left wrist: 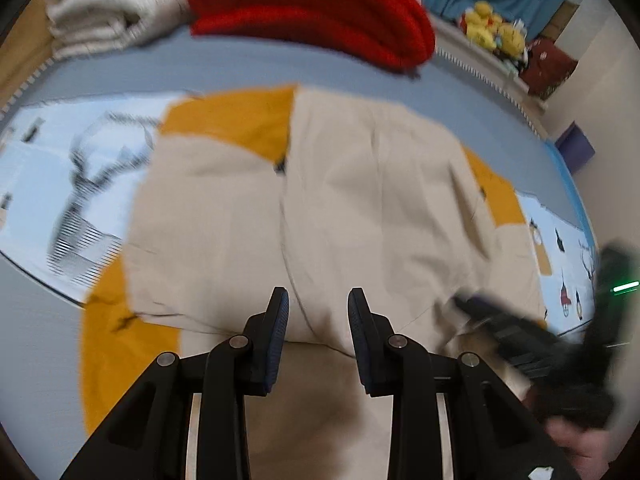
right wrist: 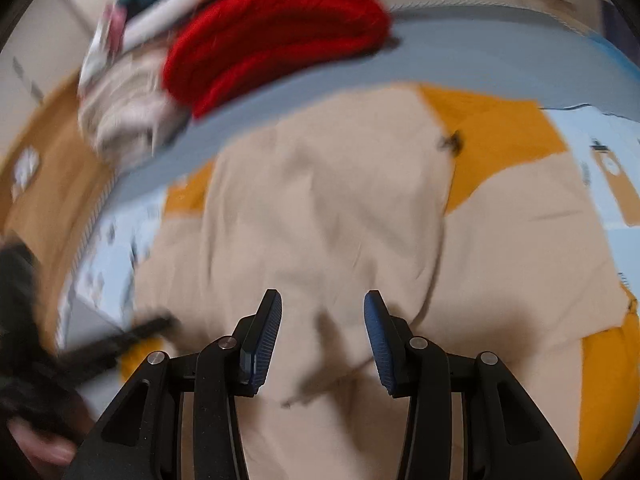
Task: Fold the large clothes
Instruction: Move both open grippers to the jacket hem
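A large beige garment with mustard-yellow panels [left wrist: 340, 200] lies spread on a bed, partly folded over itself; it also fills the right wrist view [right wrist: 328, 216]. My left gripper [left wrist: 318, 300] is open and empty just above the garment's near part. My right gripper [right wrist: 322, 304] is open and empty above the same cloth. The right gripper shows blurred at the right edge of the left wrist view [left wrist: 520, 328], and the left gripper shows blurred at the left edge of the right wrist view [right wrist: 100, 348]. Both views are motion-blurred.
A folded red knit [left wrist: 320, 12] and a folded cream garment [left wrist: 108, 12] lie at the far side of the bed [left wrist: 240, 72]. A light-blue printed sheet [left wrist: 60, 184] lies under the garment. Yellow plush toys [left wrist: 492, 28] sit on a ledge beyond.
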A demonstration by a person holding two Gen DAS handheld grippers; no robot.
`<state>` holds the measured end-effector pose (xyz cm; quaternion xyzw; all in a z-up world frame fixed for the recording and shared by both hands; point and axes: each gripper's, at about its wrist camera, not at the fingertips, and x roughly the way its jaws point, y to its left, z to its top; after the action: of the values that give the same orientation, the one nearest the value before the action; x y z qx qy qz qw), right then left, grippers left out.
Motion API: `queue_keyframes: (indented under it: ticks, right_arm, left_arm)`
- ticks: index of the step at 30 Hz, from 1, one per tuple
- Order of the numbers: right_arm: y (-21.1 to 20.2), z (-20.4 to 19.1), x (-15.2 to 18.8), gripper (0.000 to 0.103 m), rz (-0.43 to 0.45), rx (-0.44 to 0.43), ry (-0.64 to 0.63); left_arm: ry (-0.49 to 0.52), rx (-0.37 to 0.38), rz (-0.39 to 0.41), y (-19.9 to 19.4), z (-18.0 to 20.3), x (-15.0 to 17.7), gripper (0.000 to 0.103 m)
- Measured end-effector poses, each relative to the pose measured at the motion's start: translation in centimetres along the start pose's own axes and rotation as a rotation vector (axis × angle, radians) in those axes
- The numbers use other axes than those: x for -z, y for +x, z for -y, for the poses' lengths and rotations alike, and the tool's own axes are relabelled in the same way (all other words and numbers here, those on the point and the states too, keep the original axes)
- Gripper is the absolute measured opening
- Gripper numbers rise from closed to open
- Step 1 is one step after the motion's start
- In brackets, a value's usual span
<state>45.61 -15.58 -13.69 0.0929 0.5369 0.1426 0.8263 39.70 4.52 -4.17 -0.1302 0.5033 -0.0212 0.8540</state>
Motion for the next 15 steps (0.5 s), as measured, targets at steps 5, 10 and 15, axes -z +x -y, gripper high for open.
queue_keyframes:
  ticks: [5,10,15]
  right_arm:
    - [-2.4,0.1,1.8,0.044,0.042,0.129,-0.053]
    - [-14.0,-3.0,4.6,0.044,0.299,0.121,-0.121]
    - [-24.8,-4.8,9.5,0.044,0.482,0.131,-0.171]
  left_arm:
    - [-0.017,-0.007,0.159,-6.7,-1.4,1.1,0.027]
    - [0.022,-0.061,0.271,-13.4,-3.2,4.9,0.027]
    - [0.038,-0.096,0.303,-18.6,-5.1,11.2,0.028]
